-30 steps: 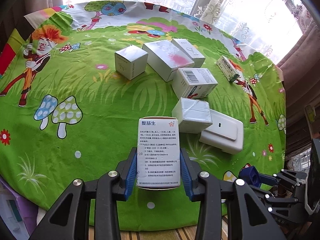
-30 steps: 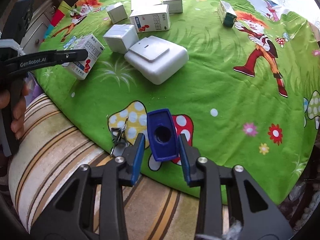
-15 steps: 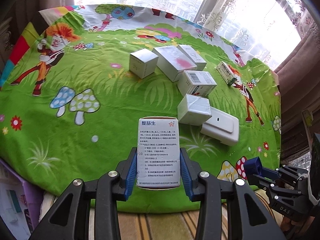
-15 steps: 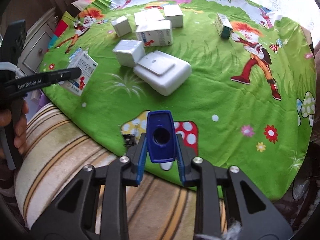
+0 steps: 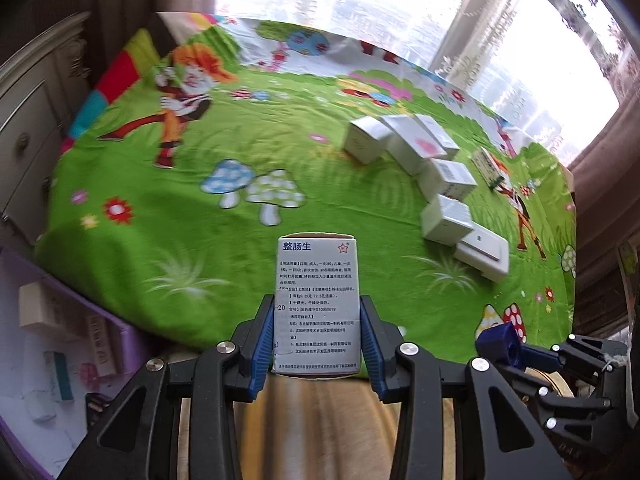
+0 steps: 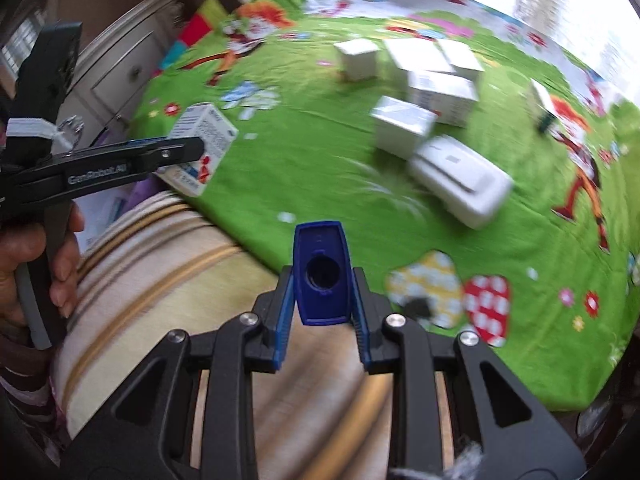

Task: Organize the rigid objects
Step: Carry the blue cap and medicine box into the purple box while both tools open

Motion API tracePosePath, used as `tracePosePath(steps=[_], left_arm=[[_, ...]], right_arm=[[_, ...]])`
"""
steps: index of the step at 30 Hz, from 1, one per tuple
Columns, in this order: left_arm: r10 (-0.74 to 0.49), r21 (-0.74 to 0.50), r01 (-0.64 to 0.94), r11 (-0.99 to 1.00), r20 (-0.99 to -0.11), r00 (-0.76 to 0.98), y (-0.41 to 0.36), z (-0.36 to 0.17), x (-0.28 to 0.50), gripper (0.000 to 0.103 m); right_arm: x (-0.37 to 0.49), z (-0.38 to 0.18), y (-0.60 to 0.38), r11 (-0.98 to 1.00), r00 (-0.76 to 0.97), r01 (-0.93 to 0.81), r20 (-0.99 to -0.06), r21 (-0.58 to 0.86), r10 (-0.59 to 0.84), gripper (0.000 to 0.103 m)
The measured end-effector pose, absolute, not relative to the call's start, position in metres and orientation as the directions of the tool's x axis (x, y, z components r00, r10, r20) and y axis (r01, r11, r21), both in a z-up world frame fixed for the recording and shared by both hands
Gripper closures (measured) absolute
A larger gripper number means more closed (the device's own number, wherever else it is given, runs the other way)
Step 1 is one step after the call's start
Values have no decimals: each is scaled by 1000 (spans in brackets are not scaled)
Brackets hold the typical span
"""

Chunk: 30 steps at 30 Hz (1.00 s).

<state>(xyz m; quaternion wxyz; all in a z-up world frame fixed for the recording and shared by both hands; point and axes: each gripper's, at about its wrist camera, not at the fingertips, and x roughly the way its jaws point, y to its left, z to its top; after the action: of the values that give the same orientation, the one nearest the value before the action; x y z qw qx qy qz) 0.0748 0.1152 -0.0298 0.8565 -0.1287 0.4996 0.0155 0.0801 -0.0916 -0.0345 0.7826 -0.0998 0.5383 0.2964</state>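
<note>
My left gripper (image 5: 317, 344) is shut on a white medicine box (image 5: 317, 300) with Chinese print, held upright over the near table edge; the box also shows in the right wrist view (image 6: 202, 136). My right gripper (image 6: 321, 304) is shut on a small blue plastic block (image 6: 321, 276) with a round hole, also seen in the left wrist view (image 5: 500, 344). Several white boxes (image 5: 404, 144) and a white flat device (image 5: 482, 250) lie on the green cartoon tablecloth (image 5: 180, 208), to the right.
A purple bin (image 5: 60, 344) holding small boxes stands low at the left, below the table edge. A striped cushion (image 6: 168, 248) lies under both grippers. A white drawer cabinet (image 5: 28, 120) is at far left. Curtains and a bright window are behind.
Both grippers have pulled back off the table and swung left, each still holding its object. The purple bin has come into the left wrist view.
</note>
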Motion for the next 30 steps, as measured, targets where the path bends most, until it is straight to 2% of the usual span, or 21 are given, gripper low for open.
tracePosePath(steps=[19, 30], left_arm=[[118, -135, -442, 887, -859, 499, 252, -30, -2, 62], [185, -108, -543, 833, -870, 457, 297, -41, -35, 62]], right_arm=[[45, -20, 76, 619, 141, -759, -876, 203, 461, 72], [13, -29, 150, 517, 69, -828, -876, 216, 478, 72]])
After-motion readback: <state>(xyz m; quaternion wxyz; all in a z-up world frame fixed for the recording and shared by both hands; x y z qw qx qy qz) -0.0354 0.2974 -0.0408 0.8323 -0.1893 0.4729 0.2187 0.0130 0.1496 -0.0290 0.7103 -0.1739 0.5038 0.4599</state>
